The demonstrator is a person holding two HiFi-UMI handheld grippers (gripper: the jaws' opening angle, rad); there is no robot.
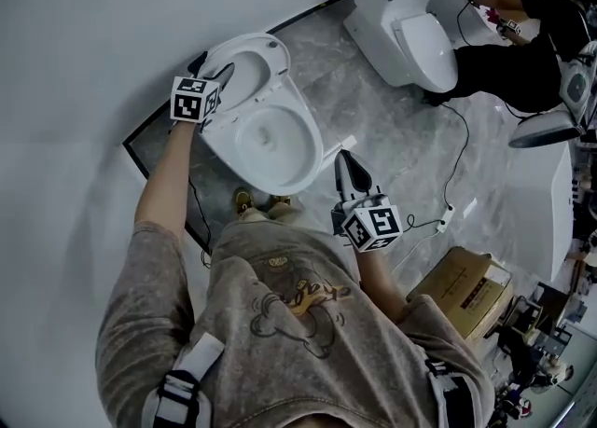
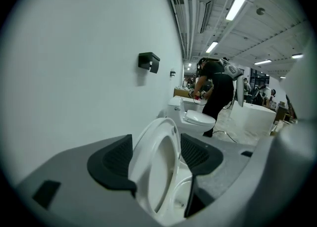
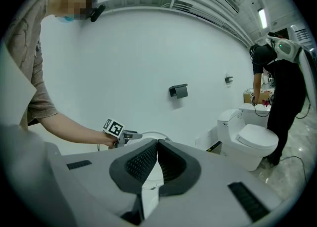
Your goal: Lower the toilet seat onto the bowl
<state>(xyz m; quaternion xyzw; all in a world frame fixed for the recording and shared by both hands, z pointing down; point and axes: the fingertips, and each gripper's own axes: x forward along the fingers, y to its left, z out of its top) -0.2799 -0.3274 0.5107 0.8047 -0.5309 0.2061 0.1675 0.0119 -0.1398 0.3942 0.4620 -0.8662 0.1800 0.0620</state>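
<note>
The white toilet bowl (image 1: pixel 270 137) stands by the wall, its seat (image 1: pixel 250 53) raised upright against the back. My left gripper (image 1: pixel 224 72) reaches in at the seat's top edge. In the left gripper view the seat's rim (image 2: pixel 158 166) stands between the wide-spread jaws of that gripper (image 2: pixel 156 139), with a gap beside the right pad (image 2: pixel 198 154). My right gripper (image 1: pixel 343 156) hovers to the right of the bowl, shut on nothing. Its closed tips (image 3: pixel 157 142) point across at the left gripper (image 3: pixel 126 134) and the bowl (image 3: pixel 151 181) below.
A second toilet (image 1: pixel 410 25) stands further along the wall, with a person in black (image 1: pixel 522 53) bent over it. A cable and power strip (image 1: pixel 446 221) lie on the marble floor. A cardboard box (image 1: pixel 462 291) sits at the right. A black holder (image 2: pixel 148 62) hangs on the wall.
</note>
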